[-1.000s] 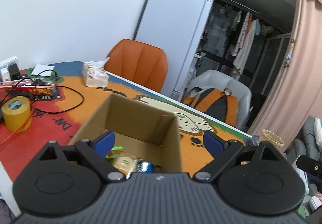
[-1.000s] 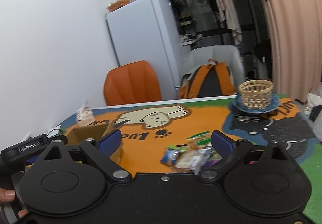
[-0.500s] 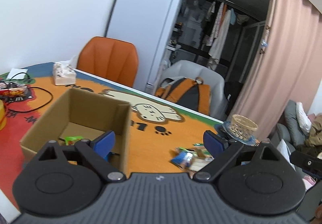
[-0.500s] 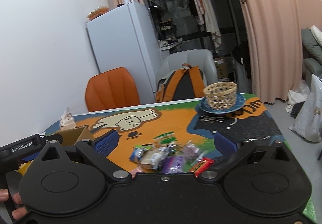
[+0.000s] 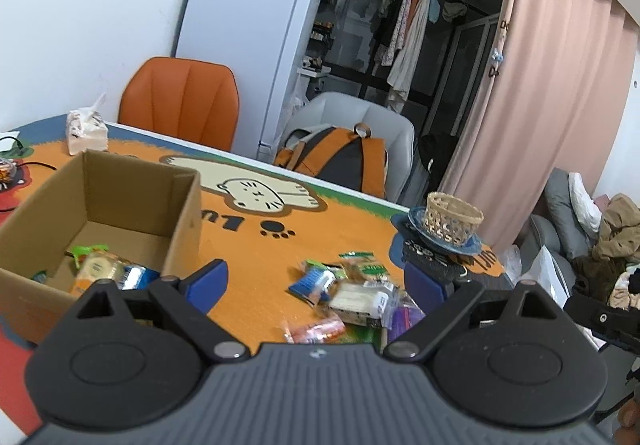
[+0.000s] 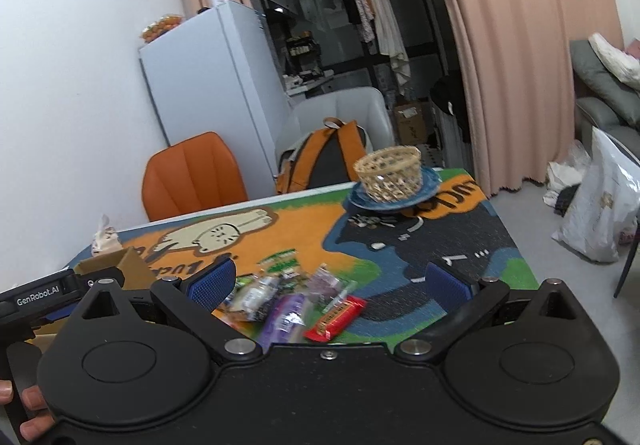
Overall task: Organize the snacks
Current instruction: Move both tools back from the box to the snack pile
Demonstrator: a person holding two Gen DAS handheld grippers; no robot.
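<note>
A pile of wrapped snacks [image 5: 352, 297] lies on the cartoon table mat, just ahead of my left gripper [image 5: 314, 279], which is open with nothing between its fingers. To its left stands an open cardboard box [image 5: 132, 197] with a few snack packets [image 5: 104, 269] inside. In the right wrist view the same snack pile [image 6: 288, 297] lies between and ahead of the wide open fingers of my right gripper [image 6: 330, 279]; a red bar [image 6: 336, 317] and a purple packet [image 6: 286, 315] are nearest. Neither gripper touches a snack. The box corner [image 6: 116, 265] shows at the left.
A wicker basket [image 5: 452, 219] on a blue plate [image 5: 440, 241] stands at the table's far right. A tissue pack [image 5: 86, 129] sits at the far left. Behind the table are an orange chair [image 5: 180, 101], a grey chair with a backpack [image 5: 336, 161] and a fridge [image 5: 248, 45].
Both grippers have swung right, away from the box, so the snack pile now lies in front of each. The right gripper's fingers opened slightly wider.
</note>
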